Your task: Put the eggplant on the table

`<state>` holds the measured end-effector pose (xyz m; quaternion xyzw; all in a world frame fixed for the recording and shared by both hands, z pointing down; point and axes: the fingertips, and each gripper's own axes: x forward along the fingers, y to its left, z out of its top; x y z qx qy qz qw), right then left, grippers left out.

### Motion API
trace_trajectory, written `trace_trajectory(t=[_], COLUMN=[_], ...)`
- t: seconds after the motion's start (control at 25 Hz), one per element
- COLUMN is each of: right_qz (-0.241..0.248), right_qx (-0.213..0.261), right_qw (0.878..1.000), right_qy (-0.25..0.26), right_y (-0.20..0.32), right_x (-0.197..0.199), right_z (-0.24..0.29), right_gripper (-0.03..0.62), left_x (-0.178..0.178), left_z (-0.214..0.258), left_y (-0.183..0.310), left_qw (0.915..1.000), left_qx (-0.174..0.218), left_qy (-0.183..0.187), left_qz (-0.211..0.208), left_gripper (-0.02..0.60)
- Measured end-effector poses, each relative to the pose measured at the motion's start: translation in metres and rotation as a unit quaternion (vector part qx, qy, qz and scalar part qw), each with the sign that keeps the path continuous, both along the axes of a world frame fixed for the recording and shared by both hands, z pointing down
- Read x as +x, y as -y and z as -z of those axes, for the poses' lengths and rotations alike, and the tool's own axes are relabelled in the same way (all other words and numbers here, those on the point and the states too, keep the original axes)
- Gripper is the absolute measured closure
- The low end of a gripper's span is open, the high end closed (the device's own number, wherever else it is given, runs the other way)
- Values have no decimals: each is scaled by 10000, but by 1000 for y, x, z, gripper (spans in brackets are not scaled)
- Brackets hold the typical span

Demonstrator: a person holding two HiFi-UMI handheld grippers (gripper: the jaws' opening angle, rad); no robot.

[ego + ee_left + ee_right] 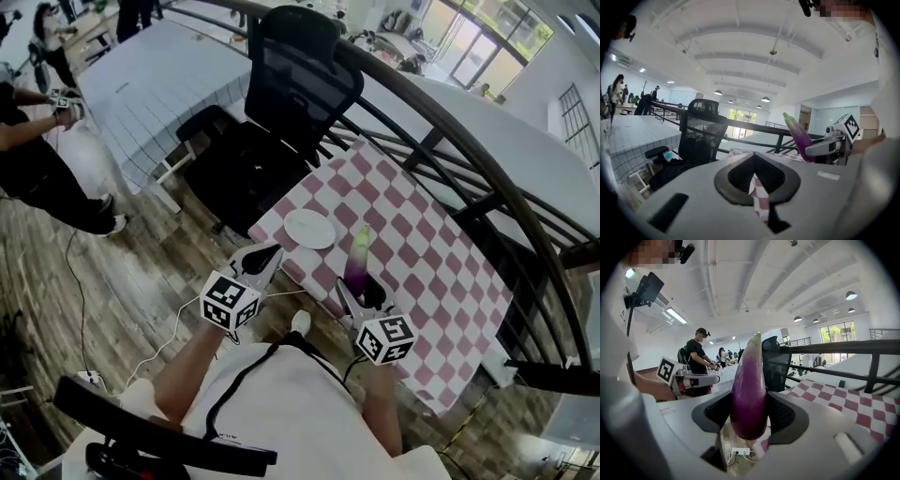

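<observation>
Two grippers, right gripper (359,286) clamped on the purple eggplant (357,261), upright over the checked table (441,281), 4 o'clock from white plate (309,228), left gripper (272,253) at 7 o'clock, jaws together, empty

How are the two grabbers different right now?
The right gripper holds the purple eggplant upright; the left gripper holds nothing. The right gripper's jaws stand wide apart around the eggplant; the left gripper's jaws are closed together. Both point toward the checkered table.
</observation>
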<state>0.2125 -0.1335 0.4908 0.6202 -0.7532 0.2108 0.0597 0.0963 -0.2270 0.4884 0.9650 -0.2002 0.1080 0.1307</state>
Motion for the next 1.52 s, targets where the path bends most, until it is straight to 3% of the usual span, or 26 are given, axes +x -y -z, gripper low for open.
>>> trace_trajectory(t=[0.52, 0.88, 1.08, 1.28, 1.52], right_qz=[607, 981, 1266, 1729, 2429], right_qx=[-214, -414, -646, -1110, -1805], right_qw=[9978, 9942, 9896, 9727, 9371], right_qy=[162, 152, -209, -1078, -1739], right_y=[39, 82, 109, 131, 143], right_x=[78, 66, 53, 47, 40], right_z=[-33, -54, -74, -113, -177], right_gripper=[358, 358, 358, 358, 358], left_x=[63, 49, 43, 35, 32], left_z=[-16, -38, -59, -97, -134], left_y=[32, 61, 77, 102, 104], left_qw=[9982, 9959, 9955, 9925, 9896], left_qx=[21, -202, -240, -424, -792], left_qy=[310, 427, 621, 883, 994], left_qz=[511, 778, 676, 734, 673], left_gripper=[575, 575, 575, 575, 575])
